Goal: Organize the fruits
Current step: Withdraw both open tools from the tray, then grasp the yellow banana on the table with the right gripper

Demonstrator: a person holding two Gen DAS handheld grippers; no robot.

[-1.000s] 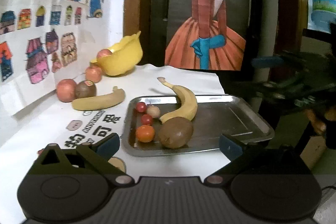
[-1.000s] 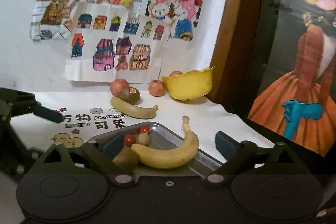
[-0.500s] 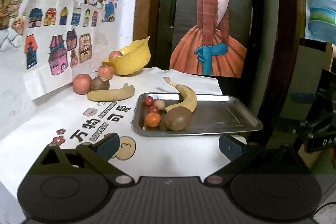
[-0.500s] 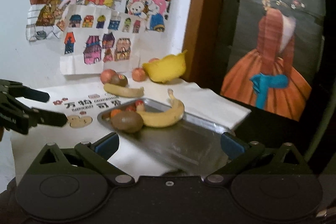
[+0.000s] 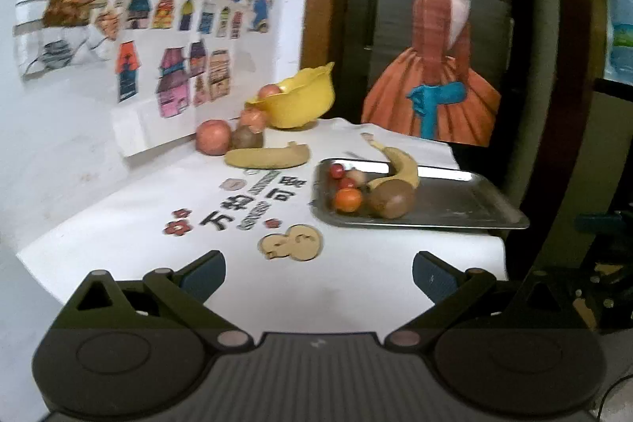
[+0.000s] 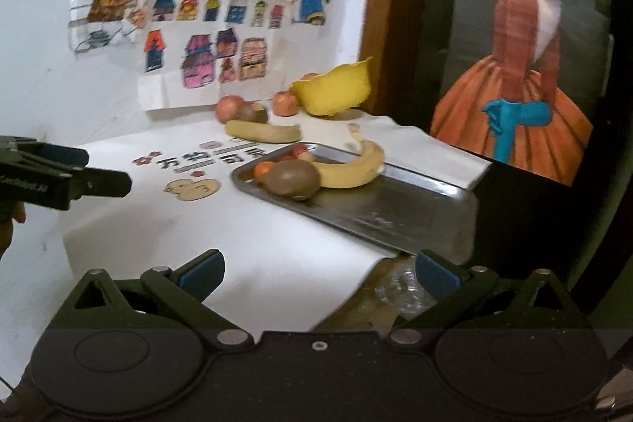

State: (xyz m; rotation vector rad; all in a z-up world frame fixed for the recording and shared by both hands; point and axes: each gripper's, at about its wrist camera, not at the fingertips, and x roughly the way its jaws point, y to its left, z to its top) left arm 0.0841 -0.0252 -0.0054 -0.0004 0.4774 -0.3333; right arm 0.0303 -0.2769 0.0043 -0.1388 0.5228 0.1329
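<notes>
The left gripper [image 5: 318,269] hangs spread and empty over the cloth [image 5: 138,220]. At one o'clock, the tray [image 5: 455,202] holds a banana [image 5: 401,165], kiwi [image 5: 391,198] and small fruits. At eleven, another banana [image 5: 267,157], apples, a bowl [image 5: 296,99].

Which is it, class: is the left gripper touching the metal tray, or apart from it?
Apart. In the left wrist view the open left gripper hangs over white cloth, with bare cloth between its fingertips and the metal tray.
</notes>
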